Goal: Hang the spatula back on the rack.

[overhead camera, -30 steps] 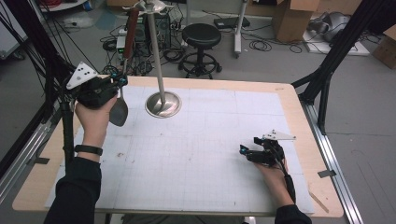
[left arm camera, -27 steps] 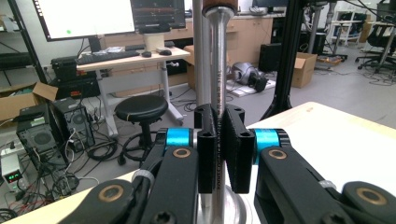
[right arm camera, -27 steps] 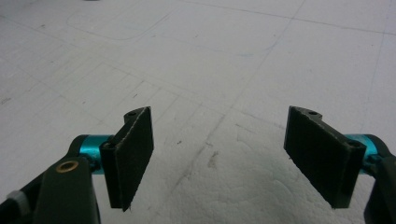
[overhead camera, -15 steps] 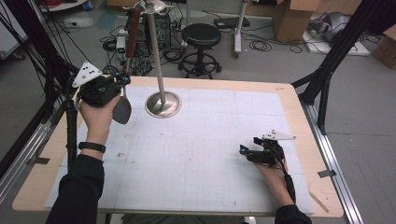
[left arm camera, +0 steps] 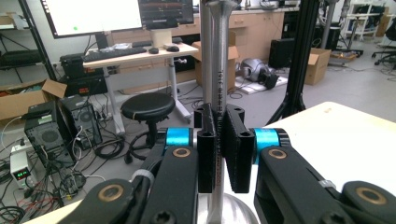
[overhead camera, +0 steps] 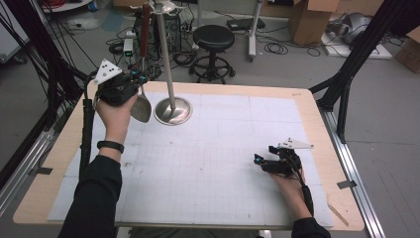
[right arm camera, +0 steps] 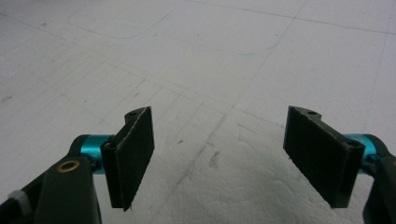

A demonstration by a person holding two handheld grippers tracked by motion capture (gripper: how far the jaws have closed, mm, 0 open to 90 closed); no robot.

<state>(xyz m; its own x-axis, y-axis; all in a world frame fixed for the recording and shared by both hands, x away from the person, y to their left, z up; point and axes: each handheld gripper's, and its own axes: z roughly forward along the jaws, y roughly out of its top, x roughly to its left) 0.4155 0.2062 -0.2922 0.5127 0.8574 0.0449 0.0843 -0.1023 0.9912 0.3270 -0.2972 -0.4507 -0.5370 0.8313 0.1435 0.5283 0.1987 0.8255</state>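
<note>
In the high view my left gripper [overhead camera: 134, 80] is held upright near the table's far left and is shut on the metal shaft of a long spoon [overhead camera: 141, 108]. The spoon's bowl hangs below the jaws and its brown handle rises above them. The spoon hangs just left of a metal stand [overhead camera: 172, 110] with a round base and a tall pole. The left gripper view shows the pads [left arm camera: 238, 140] pressed on the engraved shaft [left arm camera: 218, 88], with the pole [left arm camera: 204, 46] right behind. My right gripper [overhead camera: 260, 161] rests low at the near right, open and empty over the white mat [right arm camera: 219, 154].
A white gridded mat [overhead camera: 213, 163] covers most of the wooden table [overhead camera: 327, 134]. Beyond the far edge stand a black stool [overhead camera: 213, 37], cables and cardboard boxes [overhead camera: 309, 15]. Black frame legs [overhead camera: 346, 74] rise at the right.
My left hand has carried the spoon right and farther from the person, closer to the stand's pole. The right hand has not moved.
</note>
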